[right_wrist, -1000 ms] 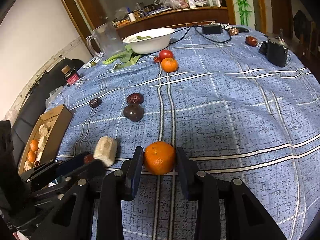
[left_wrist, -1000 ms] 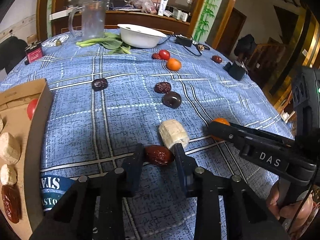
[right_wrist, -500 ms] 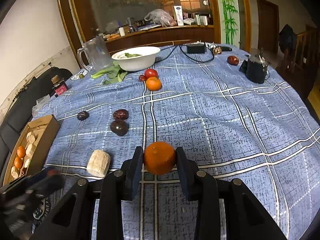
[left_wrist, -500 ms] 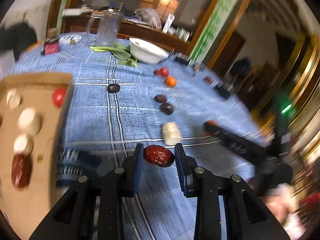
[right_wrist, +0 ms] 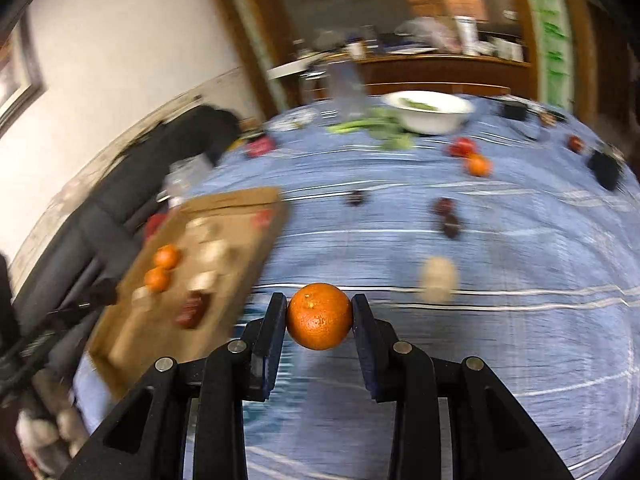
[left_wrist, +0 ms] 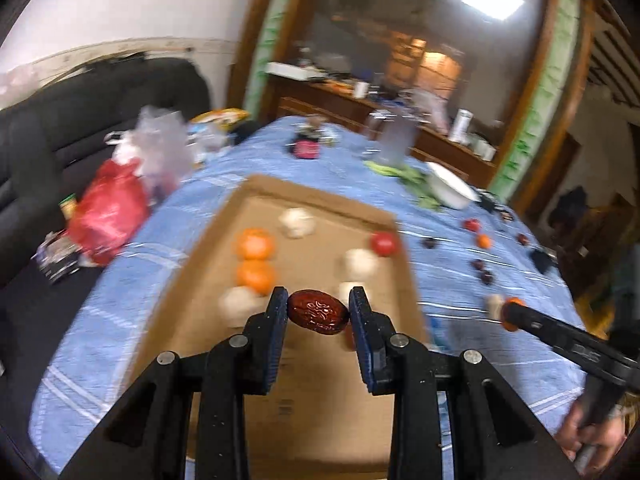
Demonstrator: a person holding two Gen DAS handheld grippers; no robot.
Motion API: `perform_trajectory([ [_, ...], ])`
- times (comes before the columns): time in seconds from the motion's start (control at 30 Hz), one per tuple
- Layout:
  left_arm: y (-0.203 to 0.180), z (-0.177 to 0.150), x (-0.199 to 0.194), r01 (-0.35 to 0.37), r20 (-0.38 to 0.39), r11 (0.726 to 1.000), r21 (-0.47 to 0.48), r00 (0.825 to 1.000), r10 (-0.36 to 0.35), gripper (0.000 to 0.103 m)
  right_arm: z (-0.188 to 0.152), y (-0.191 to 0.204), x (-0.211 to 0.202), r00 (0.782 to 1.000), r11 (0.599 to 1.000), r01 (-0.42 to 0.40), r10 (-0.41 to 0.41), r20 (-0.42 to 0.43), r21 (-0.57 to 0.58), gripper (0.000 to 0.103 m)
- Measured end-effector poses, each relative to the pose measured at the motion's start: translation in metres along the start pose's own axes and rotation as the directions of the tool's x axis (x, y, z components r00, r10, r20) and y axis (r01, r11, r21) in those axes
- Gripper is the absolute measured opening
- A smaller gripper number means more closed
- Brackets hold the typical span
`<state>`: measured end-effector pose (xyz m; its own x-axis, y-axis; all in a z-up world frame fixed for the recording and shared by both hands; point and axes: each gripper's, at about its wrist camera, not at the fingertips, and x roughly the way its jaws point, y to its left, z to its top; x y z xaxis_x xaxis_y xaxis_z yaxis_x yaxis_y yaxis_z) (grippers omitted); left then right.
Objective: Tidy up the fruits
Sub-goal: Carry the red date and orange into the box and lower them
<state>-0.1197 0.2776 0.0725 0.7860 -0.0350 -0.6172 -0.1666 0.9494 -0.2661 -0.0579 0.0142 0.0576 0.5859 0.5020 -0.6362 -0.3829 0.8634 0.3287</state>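
Observation:
My left gripper (left_wrist: 318,314) is shut on a dark red date (left_wrist: 318,317) and holds it in the air over the near part of the open cardboard box (left_wrist: 312,200). The box holds two oranges (left_wrist: 256,258), a red tomato (left_wrist: 383,243) and several pale lumps. My right gripper (right_wrist: 319,316) is shut on an orange (right_wrist: 319,316), lifted above the blue cloth, right of the box (right_wrist: 236,200). In the left wrist view the right gripper's tip (left_wrist: 510,314) shows at right with the orange.
On the blue tablecloth (right_wrist: 520,340) lie a pale lump (right_wrist: 438,280), dark fruits (right_wrist: 448,218), an orange (right_wrist: 478,166) beside a tomato, greens and a white bowl (right_wrist: 428,114). A glass jug (right_wrist: 346,88) stands behind. Plastic bags (left_wrist: 120,200) and a dark sofa lie left.
Both grippers have lifted their fruit off the cloth and swung left. My left gripper now hangs over the box with the date; my right one has come closer to the box.

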Motion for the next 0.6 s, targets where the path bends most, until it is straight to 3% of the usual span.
perform_trajectory([
  [0.13,0.030,0.000,0.002,-0.070,-0.015,0.997,-0.036,0.997,0.069,0.030,-0.001,0.051,0.022,0.995,0.993,-0.076,0.070,-0.067,-0.085,0.036],
  [0.27,0.045,-0.005,0.007,-0.099,-0.039,0.994,-0.039,0.995,0.097,0.030,-0.013,0.093,0.052,0.986,0.981,-0.112,0.090,-0.140,-0.156,0.036],
  [0.6,0.044,-0.016,0.027,-0.093,-0.096,0.996,-0.016,0.991,0.091,0.030,-0.031,0.118,0.091,0.979,0.971,-0.074,0.027,-0.204,-0.226,0.036],
])
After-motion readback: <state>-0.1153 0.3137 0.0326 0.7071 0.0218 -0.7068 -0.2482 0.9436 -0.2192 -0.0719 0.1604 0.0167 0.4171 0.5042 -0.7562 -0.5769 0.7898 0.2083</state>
